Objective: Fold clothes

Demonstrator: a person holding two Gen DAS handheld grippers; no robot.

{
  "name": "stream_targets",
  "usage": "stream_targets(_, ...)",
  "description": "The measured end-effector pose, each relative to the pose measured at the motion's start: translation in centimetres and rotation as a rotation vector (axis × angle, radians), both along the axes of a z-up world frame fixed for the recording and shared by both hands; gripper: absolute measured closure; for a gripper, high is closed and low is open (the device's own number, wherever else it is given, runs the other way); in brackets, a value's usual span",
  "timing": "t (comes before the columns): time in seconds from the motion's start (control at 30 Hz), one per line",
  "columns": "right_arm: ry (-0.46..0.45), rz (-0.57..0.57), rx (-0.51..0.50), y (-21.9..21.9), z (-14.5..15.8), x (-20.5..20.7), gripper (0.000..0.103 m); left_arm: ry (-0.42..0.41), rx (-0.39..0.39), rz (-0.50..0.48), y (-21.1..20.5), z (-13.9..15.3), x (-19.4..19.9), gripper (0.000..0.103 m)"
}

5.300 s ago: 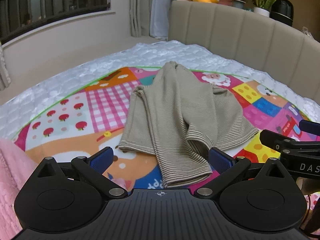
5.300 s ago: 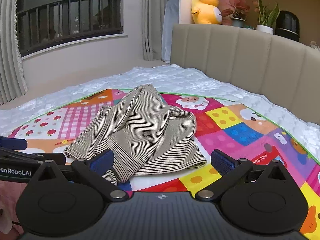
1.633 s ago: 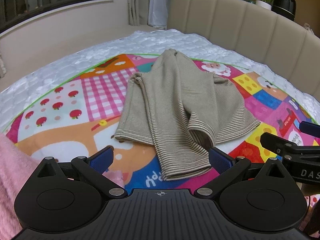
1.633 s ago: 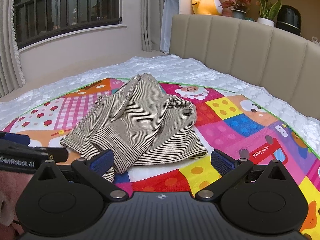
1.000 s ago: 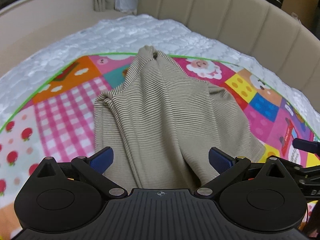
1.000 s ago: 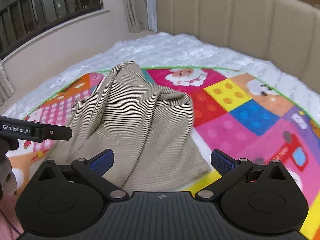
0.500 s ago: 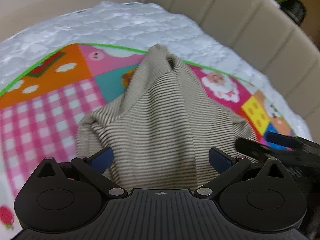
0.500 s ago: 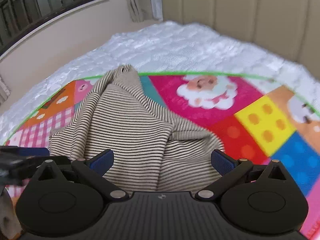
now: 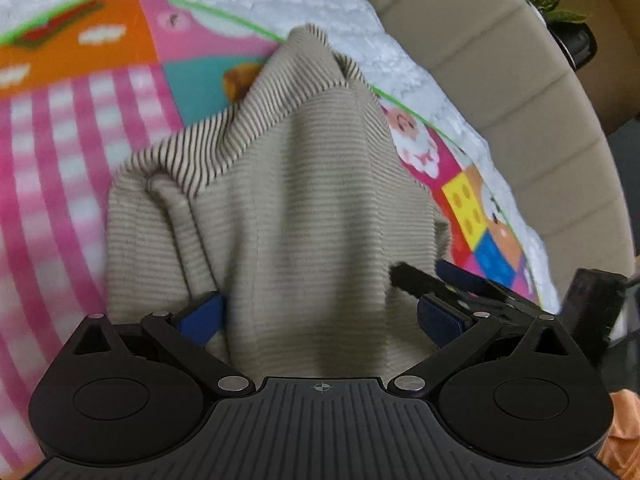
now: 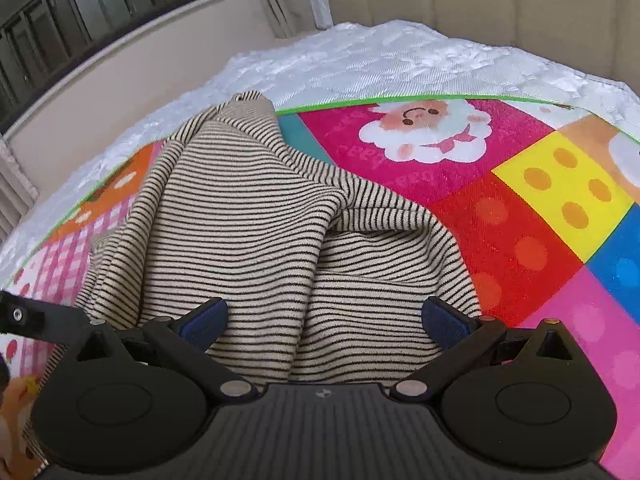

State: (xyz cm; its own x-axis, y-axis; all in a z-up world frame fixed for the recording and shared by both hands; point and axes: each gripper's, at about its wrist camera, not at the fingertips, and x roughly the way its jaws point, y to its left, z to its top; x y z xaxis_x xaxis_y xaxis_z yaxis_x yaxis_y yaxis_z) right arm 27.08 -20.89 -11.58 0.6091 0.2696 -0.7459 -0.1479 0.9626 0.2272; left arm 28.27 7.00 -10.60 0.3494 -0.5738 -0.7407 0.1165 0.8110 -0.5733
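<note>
In the left wrist view, your left gripper (image 9: pixel 320 316) was released, its blue pads spread wide over the striped garment (image 9: pixel 280 208), which lay crumpled on the patchwork play mat (image 9: pixel 80 112). Your right gripper (image 9: pixel 424 280) entered from the right, close above the garment's right side, with its fingers apart. In the right wrist view, your right gripper (image 10: pixel 324 320) was likewise released, pads wide apart, low over the striped garment (image 10: pixel 248 232). The garment lay bunched on the mat (image 10: pixel 520 220), its far tip reaching the white quilted bedcover (image 10: pixel 380 56).
</note>
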Motion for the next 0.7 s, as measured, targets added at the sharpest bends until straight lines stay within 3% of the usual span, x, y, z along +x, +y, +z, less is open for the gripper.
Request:
stream_targets(0.13, 0.017, 0.01, -0.031, 0.4, 0.1, 0.2, 0.0, 0.017, 0.096, 0.067, 1.0, 0.4, -1.0, 0.0)
stream_targets(0.3, -0.01, 0.002, -0.029, 0.3, 0.3, -0.7, 0.0, 0.046, 0.056, -0.051, -1.0, 0.0, -1.9, 0.0)
stream_targets(0.4, -0.024, 0.005, -0.011, 0.4, 1.2, -2.1, 0.0, -0.01, 0.1, -0.105, -3.2, -0.2, -2.5, 0.003)
stream_targets(0.43, -0.034, 0.017, -0.015, 0.5, 1.6, -2.7, 0.0, -0.038, 0.129, -0.113, -3.7, -0.1, -2.7, 0.009)
stream_targets(0.47, -0.044, 0.037, -0.037, 0.7, 1.8, -3.3, 0.0, -0.063, 0.151, -0.114, -4.0, 0.1, -2.8, 0.03)
stream_targets(0.5, -0.053, 0.057, -0.061, 0.9, 1.9, -3.8, 0.0, -0.084, 0.166, -0.108, -3.9, 0.4, -2.9, 0.045)
stream_targets(0.57, -0.062, 0.114, -0.14, 1.8, 1.8, -4.6, 0.002, -0.087, 0.139, -0.074, -3.1, 0.8, -2.6, 0.077)
stream_targets(0.7, -0.049, 0.154, -0.231, 3.1, 1.2, -5.1, 0.004, -0.103, 0.028, -0.009, -1.5, 2.4, -1.3, 0.087)
